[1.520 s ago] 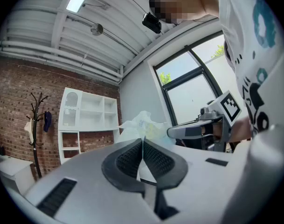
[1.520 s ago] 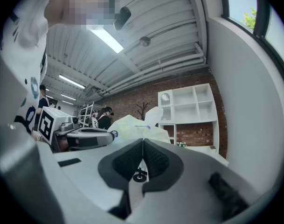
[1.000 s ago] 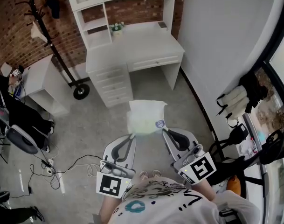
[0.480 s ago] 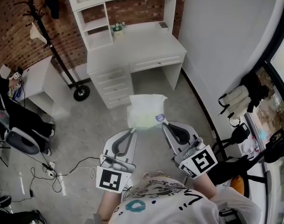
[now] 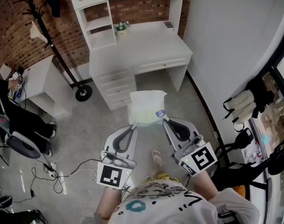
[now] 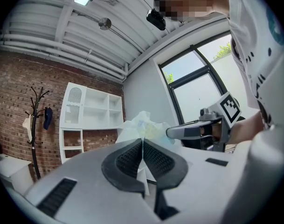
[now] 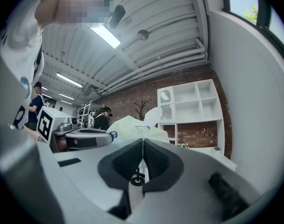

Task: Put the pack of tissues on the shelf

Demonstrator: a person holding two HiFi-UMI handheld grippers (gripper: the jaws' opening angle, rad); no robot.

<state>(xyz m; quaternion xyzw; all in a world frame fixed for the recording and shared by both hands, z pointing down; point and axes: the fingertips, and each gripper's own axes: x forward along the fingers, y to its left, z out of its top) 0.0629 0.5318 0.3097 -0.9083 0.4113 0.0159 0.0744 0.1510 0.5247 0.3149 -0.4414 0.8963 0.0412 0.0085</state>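
both the left tongs and right tongs pinch the pack of tissues.

White desk beneath a white shelf unit, small potted plant on it — grey floor, cables lying loose

Bare grey floor lay open between the held pack of tissues and the white desk, whose top carried only a potted plant and a small dark object at the back. The shelf unit stood open-fronted, flanked by a coat stand at left and a wall at right.
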